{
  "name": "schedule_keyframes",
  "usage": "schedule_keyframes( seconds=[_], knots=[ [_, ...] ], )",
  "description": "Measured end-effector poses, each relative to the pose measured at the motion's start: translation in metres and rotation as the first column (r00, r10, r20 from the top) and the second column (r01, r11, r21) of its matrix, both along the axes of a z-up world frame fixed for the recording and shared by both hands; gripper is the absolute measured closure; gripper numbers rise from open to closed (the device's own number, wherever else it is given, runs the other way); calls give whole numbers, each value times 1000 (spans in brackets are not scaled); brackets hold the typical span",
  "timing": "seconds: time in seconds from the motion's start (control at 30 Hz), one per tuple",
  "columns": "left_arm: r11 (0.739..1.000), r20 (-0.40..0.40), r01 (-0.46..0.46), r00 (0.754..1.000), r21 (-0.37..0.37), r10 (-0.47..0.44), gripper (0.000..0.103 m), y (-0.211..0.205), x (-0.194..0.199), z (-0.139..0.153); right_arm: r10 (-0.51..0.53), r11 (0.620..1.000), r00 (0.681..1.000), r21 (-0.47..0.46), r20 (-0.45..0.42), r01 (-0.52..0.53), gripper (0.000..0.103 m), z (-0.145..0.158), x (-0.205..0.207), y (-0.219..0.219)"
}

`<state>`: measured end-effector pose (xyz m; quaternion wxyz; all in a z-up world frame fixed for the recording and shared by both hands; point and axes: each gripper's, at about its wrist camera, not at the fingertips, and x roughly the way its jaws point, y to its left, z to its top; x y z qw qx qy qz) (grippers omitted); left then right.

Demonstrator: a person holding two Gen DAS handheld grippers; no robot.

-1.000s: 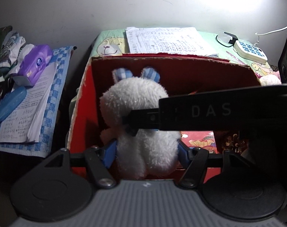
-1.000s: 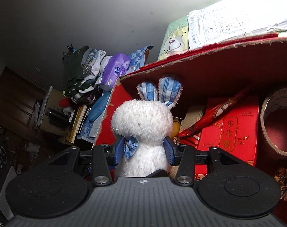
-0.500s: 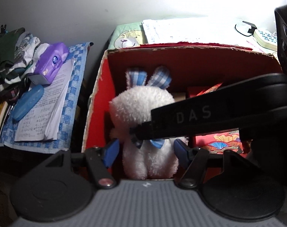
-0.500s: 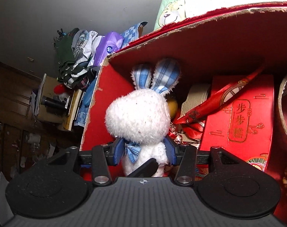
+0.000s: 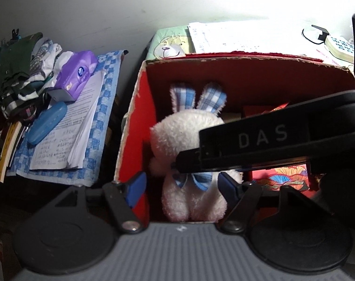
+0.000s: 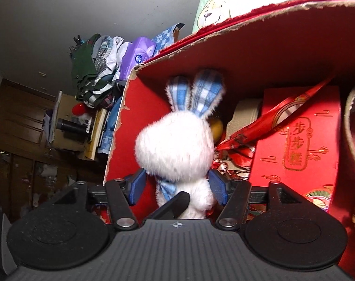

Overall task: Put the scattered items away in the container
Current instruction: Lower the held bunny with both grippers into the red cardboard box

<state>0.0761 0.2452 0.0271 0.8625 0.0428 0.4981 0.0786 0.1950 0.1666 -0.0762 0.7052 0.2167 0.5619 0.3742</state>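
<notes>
A fluffy white bunny (image 6: 175, 140) with blue checked ears and bow sits upright in the left end of the red cardboard box (image 6: 259, 53), beside a glossy red gift box (image 6: 299, 140). The right gripper (image 6: 176, 187) has its blue pads spread either side of the bunny's body, barely touching the fur. The left gripper (image 5: 181, 186) stands wide open, clear of the toy.

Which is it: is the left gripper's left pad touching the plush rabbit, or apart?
Apart. The left wrist view shows a dark gap between that blue pad and the plush rabbit's side.
</notes>
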Motion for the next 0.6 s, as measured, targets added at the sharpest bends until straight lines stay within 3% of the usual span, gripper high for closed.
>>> schedule_keyframes(
  seconds=[0.17,0.3,0.4,0.6],
  knots=[
    [1000,-3,-9,1000,3,9,31,0,1,-1,-45,999,999,17,-13,45,40,1,-1,-17],
    [1000,-8,-17,1000,10,18,31,-2,1,-2,-116,992,993,40,11,116,51,6,1,-35],
    [1000,-8,-24,1000,1,24,32,0,0,-1,-140,990,990,4,24,140,64,6,3,-37],
    [1000,-14,-19,1000,25,19,31,-2,2,-4,-122,987,991,-95,45,126,67,-3,2,-25]
  ],
)
